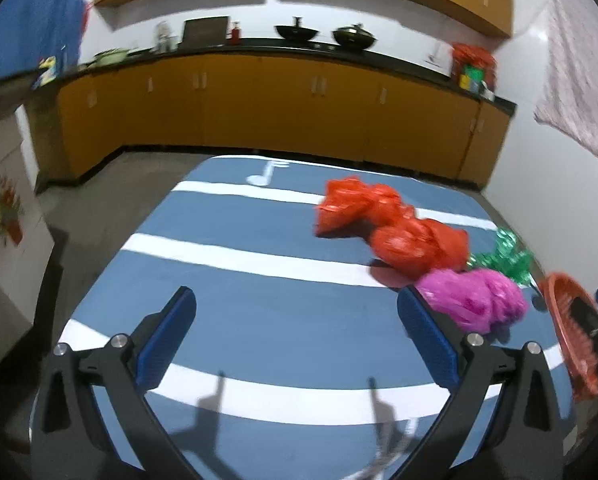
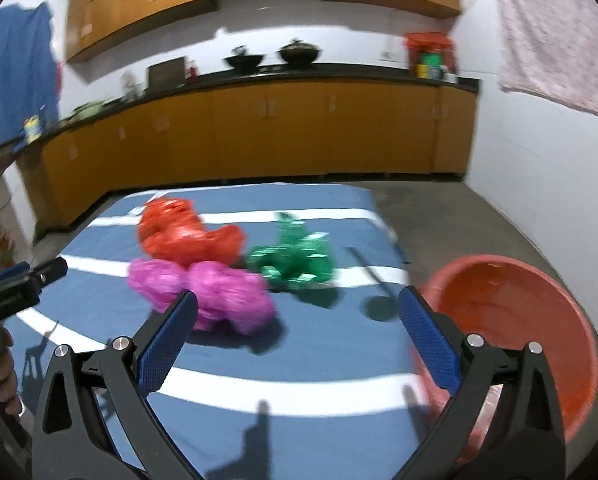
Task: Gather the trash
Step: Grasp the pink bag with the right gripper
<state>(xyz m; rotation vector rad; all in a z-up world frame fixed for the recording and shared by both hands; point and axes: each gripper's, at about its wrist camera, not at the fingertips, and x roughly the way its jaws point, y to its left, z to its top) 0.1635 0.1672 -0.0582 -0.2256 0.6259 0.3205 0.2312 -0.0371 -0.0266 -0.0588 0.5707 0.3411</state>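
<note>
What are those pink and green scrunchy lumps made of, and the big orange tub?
The pink lump looks like thin crumpled plastic bag: wrinkly, slightly shiny. The green lump seems to be glossier film or foil, with bright glints on its folds; blur leaves that open. The orange tub looks like hard, smooth moulded plastic with an even rim.

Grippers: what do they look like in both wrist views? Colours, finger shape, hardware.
Both match. The left gripper and right gripper have black angular linkage arms with cut-out slots and round silver pivot bolts. Each finger carries a flat rectangular blue pad with a fine grid texture. In the right wrist view the left gripper shows a black boxy body with a blue part on top. No cables visible.
</note>
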